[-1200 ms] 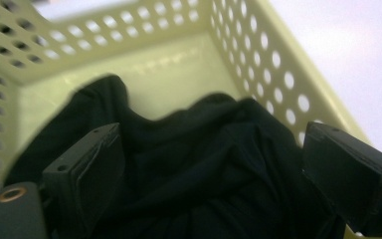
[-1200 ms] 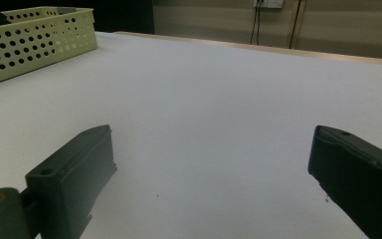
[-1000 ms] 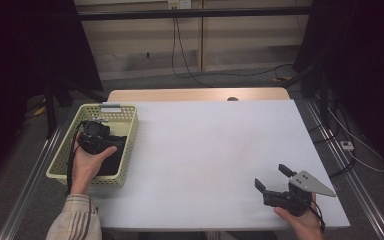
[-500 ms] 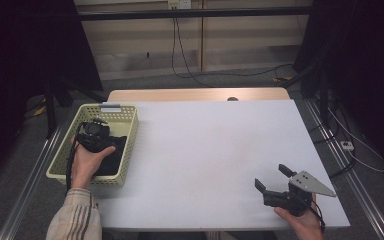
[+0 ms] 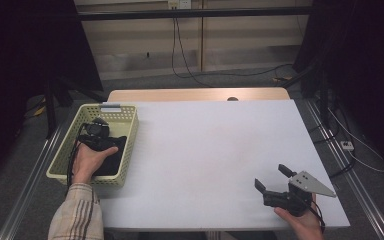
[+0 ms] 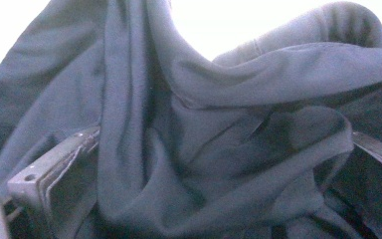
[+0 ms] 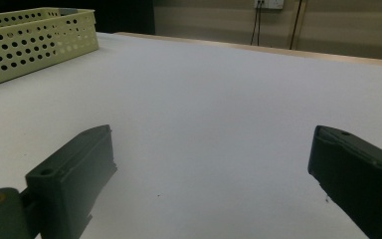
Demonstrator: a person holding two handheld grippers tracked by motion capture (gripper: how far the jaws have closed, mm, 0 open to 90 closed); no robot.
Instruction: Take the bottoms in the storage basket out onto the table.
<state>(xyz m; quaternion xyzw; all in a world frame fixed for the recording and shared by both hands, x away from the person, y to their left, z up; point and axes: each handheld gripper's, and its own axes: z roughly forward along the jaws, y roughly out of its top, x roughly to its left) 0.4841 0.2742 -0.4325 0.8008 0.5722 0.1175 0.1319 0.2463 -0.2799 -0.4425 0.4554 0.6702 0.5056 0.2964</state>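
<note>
1. The dark cloth (image 5: pixel 111 156) lies inside the yellow basket (image 5: pixel 128 131), at the counter's (image 5: pixel 215 145) left edge.
2. The left gripper (image 5: pixel 96 131) is down in that basket, its jaws apart with cloth bunched between them.
3. The right gripper (image 5: pixel 275 181) sits well away from the basket, jaws wide apart and empty.

My left gripper (image 5: pixel 98 134) reached forward and down, jaws spread wide; my right gripper (image 5: pixel 274 180) hovered low, jaws wide apart.

plaid sleeve (image 5: pixel 75 217); black hand-held gripper (image 5: pixel 276 182) with blocky ribbed jaws, grey triangular top plate, trailing black cable
</note>
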